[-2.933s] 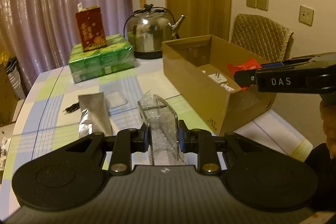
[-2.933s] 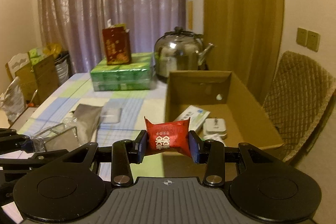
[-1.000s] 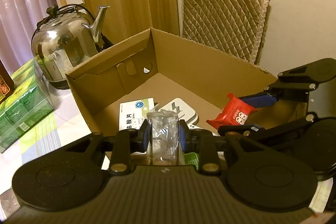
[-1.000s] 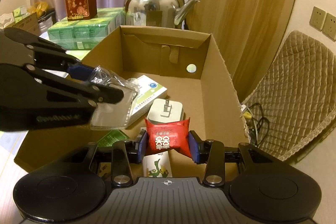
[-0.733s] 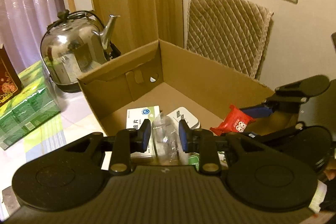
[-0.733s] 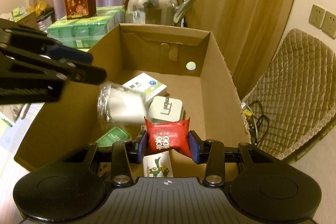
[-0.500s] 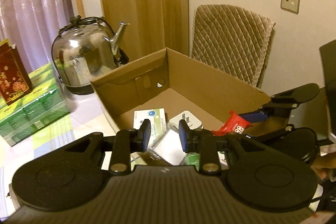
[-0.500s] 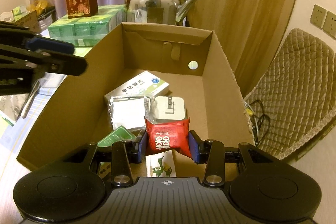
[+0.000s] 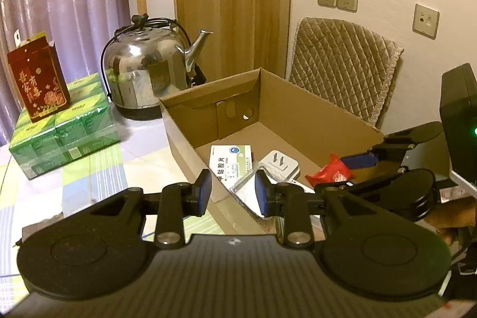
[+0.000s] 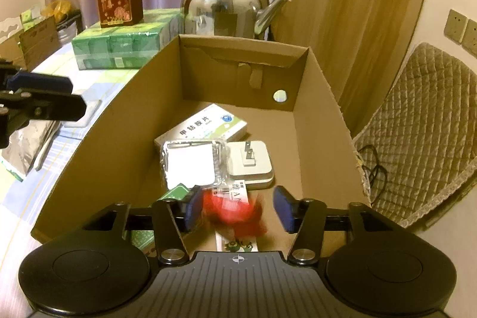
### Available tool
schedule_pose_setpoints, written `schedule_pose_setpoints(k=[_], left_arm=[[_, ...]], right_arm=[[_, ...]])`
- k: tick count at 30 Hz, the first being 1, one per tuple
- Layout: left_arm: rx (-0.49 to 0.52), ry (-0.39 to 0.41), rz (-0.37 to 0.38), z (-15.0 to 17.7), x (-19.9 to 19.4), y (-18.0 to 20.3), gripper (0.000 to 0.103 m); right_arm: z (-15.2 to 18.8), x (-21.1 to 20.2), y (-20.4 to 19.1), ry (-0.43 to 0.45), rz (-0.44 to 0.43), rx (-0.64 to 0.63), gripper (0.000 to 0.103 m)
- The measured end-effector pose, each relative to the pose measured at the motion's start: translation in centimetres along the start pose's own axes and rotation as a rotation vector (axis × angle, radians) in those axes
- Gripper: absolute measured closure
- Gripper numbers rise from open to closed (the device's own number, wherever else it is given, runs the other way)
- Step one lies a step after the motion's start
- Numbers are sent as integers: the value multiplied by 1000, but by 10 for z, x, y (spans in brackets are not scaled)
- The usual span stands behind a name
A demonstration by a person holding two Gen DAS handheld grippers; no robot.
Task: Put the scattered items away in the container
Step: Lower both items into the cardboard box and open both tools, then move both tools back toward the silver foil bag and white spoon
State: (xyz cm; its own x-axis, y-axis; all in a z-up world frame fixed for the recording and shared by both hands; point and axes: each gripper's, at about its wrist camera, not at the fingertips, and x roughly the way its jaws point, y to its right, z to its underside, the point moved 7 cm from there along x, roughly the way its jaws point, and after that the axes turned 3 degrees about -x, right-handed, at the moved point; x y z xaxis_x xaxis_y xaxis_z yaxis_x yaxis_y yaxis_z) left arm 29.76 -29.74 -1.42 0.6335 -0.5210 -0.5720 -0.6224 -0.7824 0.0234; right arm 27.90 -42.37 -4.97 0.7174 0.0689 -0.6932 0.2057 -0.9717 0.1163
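The open cardboard box [image 10: 313,97] [image 9: 301,106] holds a white medicine box [image 10: 205,124], a white plug adapter [image 10: 250,160] and a clear plastic packet [image 10: 190,163]. My right gripper [image 10: 237,212] is open over the box's near end. A red snack packet [image 10: 235,213], blurred, is loose between its fingers and dropping. My left gripper [image 9: 233,192] is open and empty, over the box's left wall. On the table left of the box lie a silver foil pouch [image 10: 26,151] and a small clear packet [image 10: 86,112].
A steel kettle [image 9: 149,76] stands behind the box. A green pack stack [image 9: 62,133] with a red carton [image 9: 37,85] on top sits at the back left. A quilted chair [image 9: 342,64] is right of the table. Cables [image 10: 372,169] lie by the chair.
My left gripper let the clear packet fall into the box and drew back to the left. My right gripper has just opened and the red packet is dropping out of it.
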Motion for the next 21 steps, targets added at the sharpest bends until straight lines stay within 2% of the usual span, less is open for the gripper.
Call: schedule_pose_setpoints(k=[7,9,12,21], left_arm=[[-38,-3,-19,10,-10,-10,77],[-51,-2,-29,15,-17,-15,77],[-81,0,-47,24,-31,-24,74],[-141,-13,-124,60,-82,-50,67]], right_arm=[[1,-23,-4,38,5,27,40],[2,-32,-7,52,8,44,35],[3,-50,-14,87,11,63,29],[1,-100,-52,154,-16,58,24]])
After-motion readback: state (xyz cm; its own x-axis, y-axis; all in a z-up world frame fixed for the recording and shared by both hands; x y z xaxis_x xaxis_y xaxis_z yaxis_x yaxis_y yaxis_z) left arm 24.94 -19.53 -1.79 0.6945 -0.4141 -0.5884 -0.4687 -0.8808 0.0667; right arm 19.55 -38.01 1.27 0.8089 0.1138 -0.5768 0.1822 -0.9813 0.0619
